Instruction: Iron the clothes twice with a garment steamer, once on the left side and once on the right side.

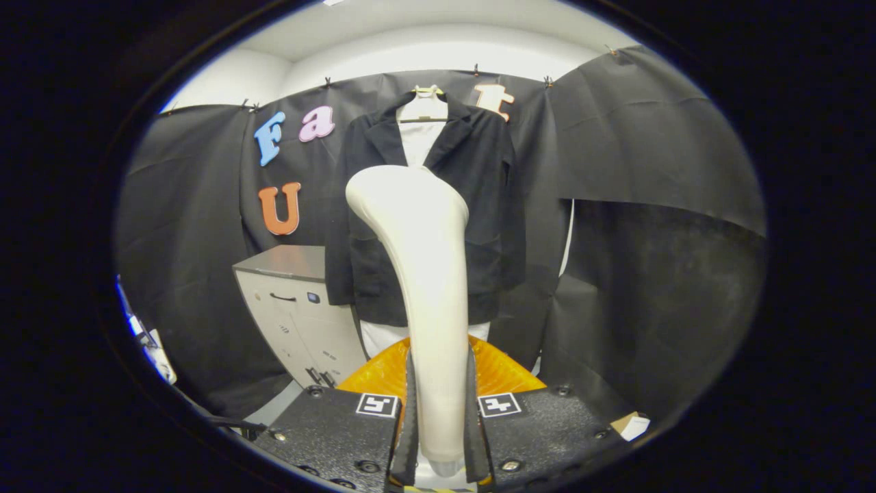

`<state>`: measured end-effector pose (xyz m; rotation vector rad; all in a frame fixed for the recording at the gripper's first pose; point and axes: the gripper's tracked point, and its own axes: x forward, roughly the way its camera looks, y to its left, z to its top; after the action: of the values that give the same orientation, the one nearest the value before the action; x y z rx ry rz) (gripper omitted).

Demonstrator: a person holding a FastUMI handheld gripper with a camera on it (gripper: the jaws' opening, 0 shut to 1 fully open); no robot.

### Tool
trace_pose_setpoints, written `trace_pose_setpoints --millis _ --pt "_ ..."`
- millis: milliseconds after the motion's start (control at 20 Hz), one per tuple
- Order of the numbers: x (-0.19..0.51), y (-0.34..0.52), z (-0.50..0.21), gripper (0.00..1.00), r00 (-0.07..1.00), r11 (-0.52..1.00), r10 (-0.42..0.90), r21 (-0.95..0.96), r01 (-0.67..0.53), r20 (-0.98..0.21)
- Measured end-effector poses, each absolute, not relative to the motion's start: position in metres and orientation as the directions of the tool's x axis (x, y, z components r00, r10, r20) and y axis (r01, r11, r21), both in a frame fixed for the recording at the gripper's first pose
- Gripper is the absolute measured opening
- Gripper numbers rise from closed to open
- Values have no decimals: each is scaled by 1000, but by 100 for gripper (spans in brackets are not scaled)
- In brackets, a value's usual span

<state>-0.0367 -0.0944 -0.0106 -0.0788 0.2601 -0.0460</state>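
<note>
The black cloth wall (pixel 657 226) is the largest thing here, and it wraps round behind everything else.

The dark jacket (pixel 479 205) hangs flat against that wall on a hanger (pixel 426 103), over a white shirt (pixel 419 140) that shows at the open collar and again below the jacket's hem. It hangs well beyond the fingers, straight ahead of them.

A grey cabinet (pixel 301 315) stands below and to the left of the jacket, its top partly tucked under the jacket's lower left edge. A dark handle shows on its front.

The garment steamer (pixel 428 274) rises upright in front of the jacket, covering the jacket's middle. Its pale handle is narrow low down and widens into a rounded head that bends over to the left, level with the jacket's chest. I cannot tell whether the head touches the cloth.

An orange ribbed part (pixel 503 373) sits behind the steamer's lower handle, beneath the jacket's hem.

The gripper (pixel 439 418) holds the steamer's handle: the jaws are drawn in narrowly, and one finger (pixel 409 418) presses on each side of the handle.

A small pale card (pixel 631 426) lies low to the right, well below the jacket.
</note>
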Motion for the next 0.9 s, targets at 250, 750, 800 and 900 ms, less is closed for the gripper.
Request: trace_pose_setpoints --millis 250,750,800,900 --pt "-54 -94 -19 29 966 996 -9 -87 -15 -260" --pt "-64 -97 -21 30 966 997 -39 -78 19 -256" --pt "-62 -96 -22 30 965 997 -45 -78 25 -257" --pt "-58 -91 -21 30 965 997 -51 -74 33 -256"
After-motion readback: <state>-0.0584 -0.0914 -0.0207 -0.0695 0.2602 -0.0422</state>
